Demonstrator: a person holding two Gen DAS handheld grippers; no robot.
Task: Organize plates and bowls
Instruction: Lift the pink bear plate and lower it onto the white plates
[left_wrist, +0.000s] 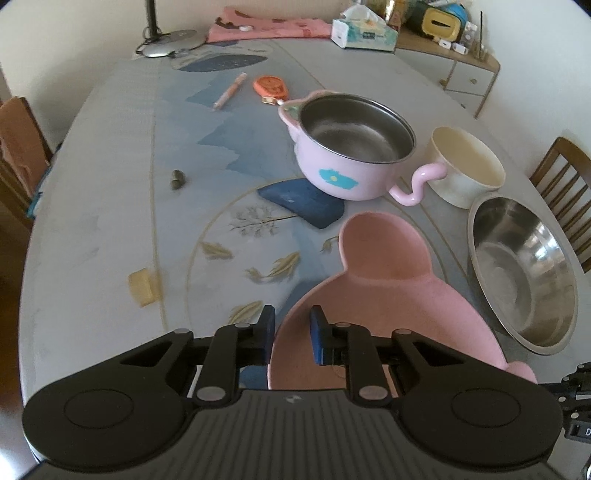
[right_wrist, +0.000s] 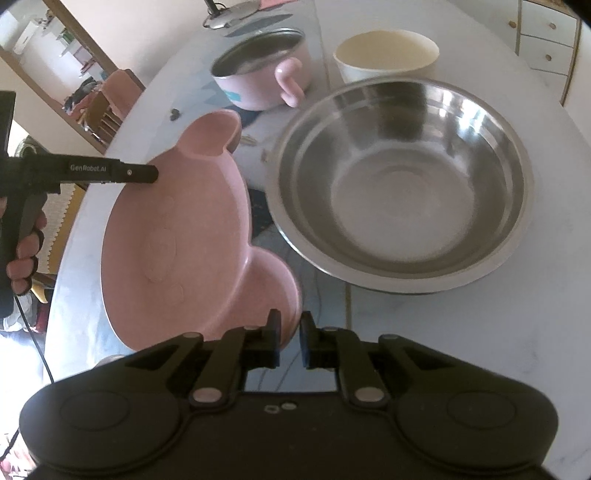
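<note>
I've got the pink plate (right_wrist: 173, 236) pinched from two sides: L gripper (left_wrist: 293, 334) is clamped on its rim at one edge, one pad inside the dish and one outside, and R gripper (right_wrist: 290, 339) is nipped tight on the rim of the near ear lobe. Plate looks lifted and tilted off the table (left_wrist: 92, 221), hanging just beside the steel bowl (right_wrist: 402, 184), not in it. My read: next bit is to carry it w/ both hands in step and seat it flat, prob. w/ the other dishes. To do it well I'd keep both grips level w/ each other so the plate doesn't twist between them, move slow, and clear the steel rim before lowering; thin-rim pinches slip if one hand leads. Materials: plate is matte pink, looks like plastic or fibre composite, bear-head shape w/ two round ear wells and a faint embossed face in the main well. Steel bowl is wide, shiny, sloped walls, prob. slippery. Behind it a cream bowl (right_wrist: 388, 51), straight-walled, matte. Beside that a pink pot (left_wrist: 354, 147) w/ a steel liner, curly handle and blue sticker. Table has a smooth printed cover.
</note>
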